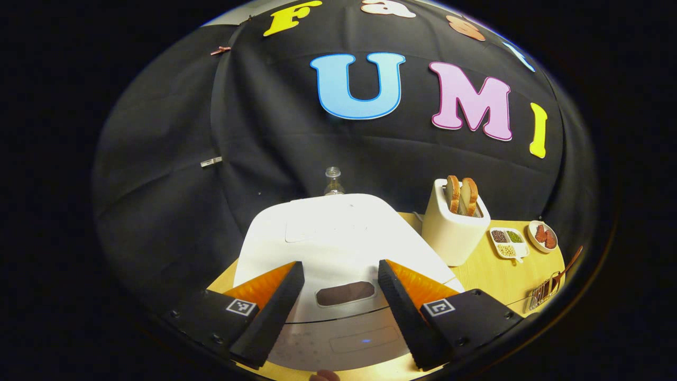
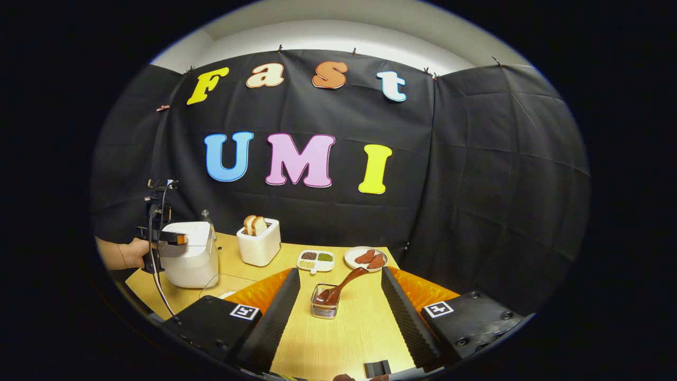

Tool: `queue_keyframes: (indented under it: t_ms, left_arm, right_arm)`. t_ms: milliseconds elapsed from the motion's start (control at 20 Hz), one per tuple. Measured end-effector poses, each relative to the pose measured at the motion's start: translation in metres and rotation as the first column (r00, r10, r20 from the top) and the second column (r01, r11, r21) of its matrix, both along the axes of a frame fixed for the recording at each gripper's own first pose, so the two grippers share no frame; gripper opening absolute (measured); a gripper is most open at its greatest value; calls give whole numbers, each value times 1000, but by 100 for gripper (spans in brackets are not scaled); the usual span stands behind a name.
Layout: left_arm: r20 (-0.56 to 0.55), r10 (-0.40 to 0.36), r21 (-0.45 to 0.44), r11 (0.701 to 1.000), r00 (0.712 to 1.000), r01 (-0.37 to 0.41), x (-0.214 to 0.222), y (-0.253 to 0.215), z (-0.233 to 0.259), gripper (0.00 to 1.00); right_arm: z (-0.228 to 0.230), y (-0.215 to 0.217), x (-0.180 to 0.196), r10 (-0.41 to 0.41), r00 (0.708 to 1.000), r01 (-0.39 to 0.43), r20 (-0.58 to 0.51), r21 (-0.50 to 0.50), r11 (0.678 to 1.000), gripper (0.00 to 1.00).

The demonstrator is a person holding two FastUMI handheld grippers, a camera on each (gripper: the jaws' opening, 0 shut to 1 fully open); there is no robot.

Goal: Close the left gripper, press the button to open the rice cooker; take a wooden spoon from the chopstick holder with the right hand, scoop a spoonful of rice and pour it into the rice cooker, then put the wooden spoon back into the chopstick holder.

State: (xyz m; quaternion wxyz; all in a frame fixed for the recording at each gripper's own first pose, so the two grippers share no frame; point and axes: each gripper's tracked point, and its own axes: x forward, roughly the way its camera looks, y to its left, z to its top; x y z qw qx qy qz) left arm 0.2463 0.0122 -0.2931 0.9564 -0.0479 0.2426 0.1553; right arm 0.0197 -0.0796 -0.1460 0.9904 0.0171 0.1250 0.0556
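A wooden spoon (image 2: 342, 286) is standing in the chopstick holder (image 2: 324, 308) on the table (image 2: 344, 333), handle leaning up toward the far right. The right gripper (image 2: 339, 312) is hanging released before it; the left gripper (image 1: 340, 309) is hovering released over the closed rice cooker (image 1: 338, 238).

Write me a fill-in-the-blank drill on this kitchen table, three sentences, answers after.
1. The rice cooker has its lid ____.
2. The wooden spoon stands in the holder between the fingers of the ____ claw.
3. The toaster holds two slices of ____.

Answers: shut; right; bread
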Motion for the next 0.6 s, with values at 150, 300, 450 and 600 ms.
queue_keyframes:
  t_ms: [150,300,450,600]
  left_arm:
    - [20,6,24,1000,1000,-6,-3,-2,-3,100]
    - [41,4,48,999,999,-6,-3,-3,-4,100]
    - [48,-17,56,998,999,14,-2,-6,-1,100]
    - [67,-42,51,998,997,39,-11,-8,8,98]
  right_arm:
    - [-3,-6,-3,-7,1000,7,-11,4,1000,96]
    - [-4,-12,-7,-15,1000,15,-15,12,1000,96]
    - [1,-15,-9,-19,1000,19,-3,17,1000,96]
    - [6,-15,-9,-24,1000,24,2,42,999,96]
